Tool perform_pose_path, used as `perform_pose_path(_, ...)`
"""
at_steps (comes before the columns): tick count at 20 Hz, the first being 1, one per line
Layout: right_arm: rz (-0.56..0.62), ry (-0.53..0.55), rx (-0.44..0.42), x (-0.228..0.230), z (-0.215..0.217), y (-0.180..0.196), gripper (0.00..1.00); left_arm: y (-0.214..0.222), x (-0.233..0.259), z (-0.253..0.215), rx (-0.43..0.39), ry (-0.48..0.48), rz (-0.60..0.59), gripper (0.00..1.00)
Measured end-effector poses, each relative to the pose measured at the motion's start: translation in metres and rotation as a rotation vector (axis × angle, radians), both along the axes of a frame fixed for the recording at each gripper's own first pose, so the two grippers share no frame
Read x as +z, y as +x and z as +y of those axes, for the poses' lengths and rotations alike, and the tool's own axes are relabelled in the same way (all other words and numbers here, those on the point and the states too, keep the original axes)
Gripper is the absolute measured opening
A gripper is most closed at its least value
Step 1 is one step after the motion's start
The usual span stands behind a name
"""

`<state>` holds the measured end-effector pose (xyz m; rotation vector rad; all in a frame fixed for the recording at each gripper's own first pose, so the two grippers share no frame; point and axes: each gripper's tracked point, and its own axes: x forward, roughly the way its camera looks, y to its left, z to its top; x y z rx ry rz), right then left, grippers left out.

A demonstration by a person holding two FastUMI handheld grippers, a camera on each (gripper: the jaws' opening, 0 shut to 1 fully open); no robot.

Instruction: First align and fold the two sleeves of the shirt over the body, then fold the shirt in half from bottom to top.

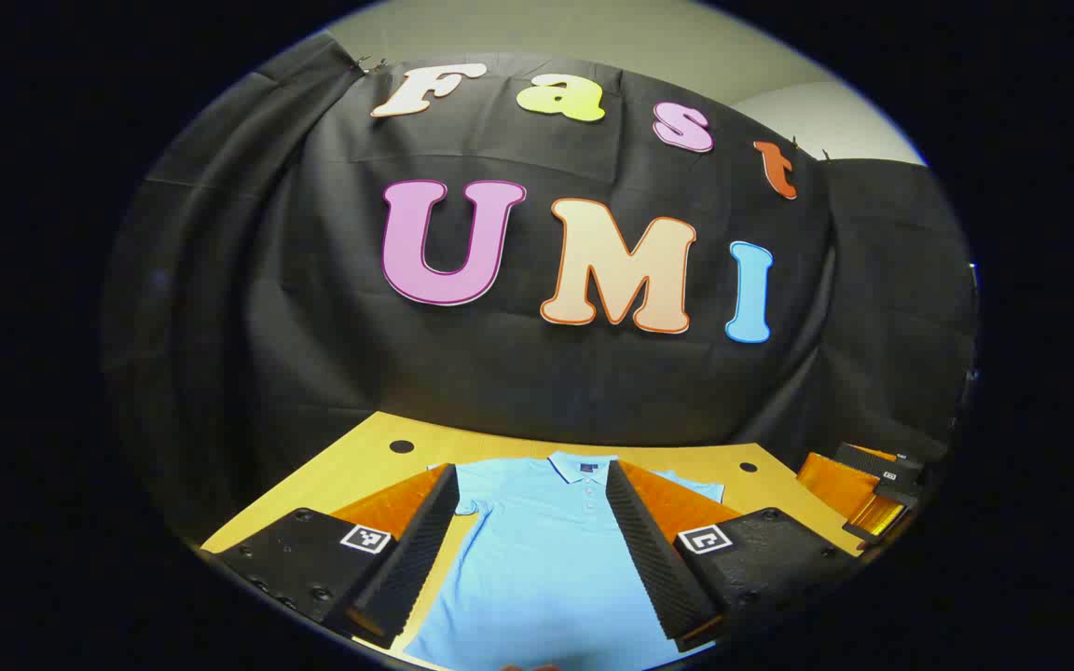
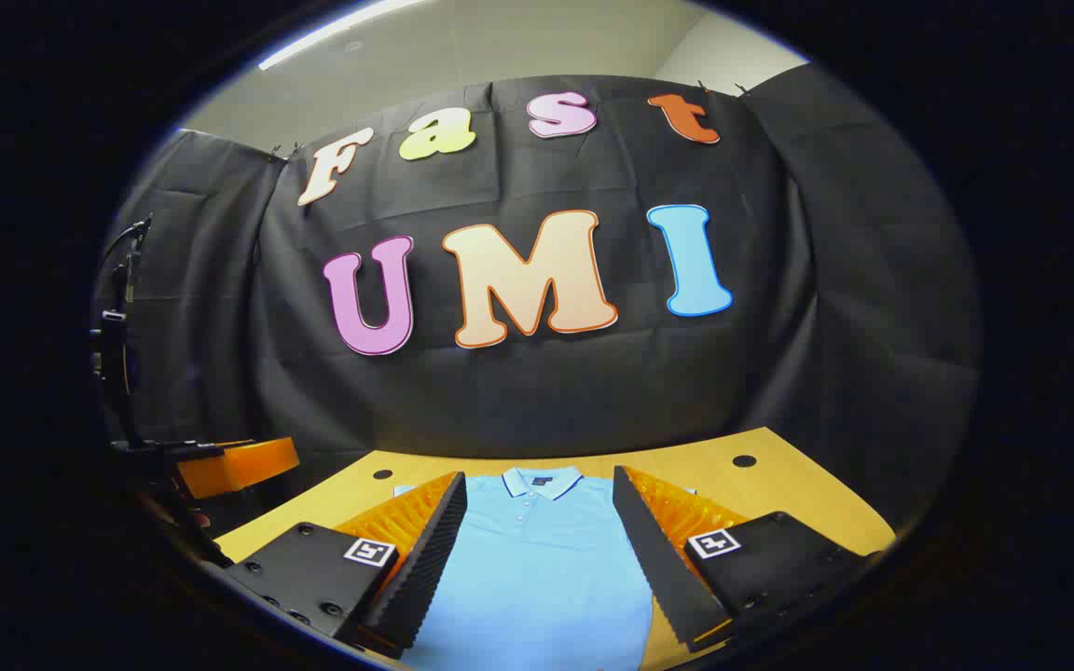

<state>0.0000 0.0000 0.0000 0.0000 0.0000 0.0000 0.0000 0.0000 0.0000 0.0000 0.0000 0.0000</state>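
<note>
In the left gripper view the left gripper [image 1: 532, 550] hangs above the table [image 1: 360, 461] with its fingers [image 1: 411, 559] spread wide, gripping nothing; between them lies the shirt [image 1: 537, 568], a light blue polo spread flat on its back, collar [image 1: 584, 466] at the far end, button placket running down the middle; one short sleeve [image 1: 467, 503] shows just inside the left finger and the other sleeve [image 1: 700, 489] peeks out past the right finger; the cloth lies below the fingers and neither one touches it. At the right edge of this view the other gripper [image 1: 873, 489] hovers beside the table.

In the right gripper view the right gripper [image 2: 537, 559] also stands wide open and holds nothing; the same shirt [image 2: 537, 578] fills the gap between its fingers [image 2: 425, 559], collar [image 2: 542, 482] far, hem toward the camera.

The table is a yellow wooden top with small dark round holes [image 1: 402, 446] near its far edge; behind it hangs black cloth [image 1: 220, 326], and above that a pale wall and ceiling [image 2: 500, 47] with a strip light.

Each gripper body carries small square black-and-white markers [image 1: 365, 538]; no brand or text can be read on the shirt.
</note>
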Motion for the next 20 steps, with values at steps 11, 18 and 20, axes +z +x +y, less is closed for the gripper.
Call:
perform_pose_path(11,0.06,-0.003,-0.043,-0.015,-0.036,0.008,0.98,-0.001,-0.014,-0.015,0.006,0.015,0.045,0.95)
perform_pose_path(18,0.089,0.01,-0.059,-0.022,-0.052,0.02,0.98,-0.001,-0.019,-0.014,0.011,0.013,0.069,0.95)
perform_pose_path(20,0.107,-0.003,-0.054,-0.029,-0.054,0.027,0.98,-0.001,-0.023,-0.013,0.018,0.012,0.079,0.95)
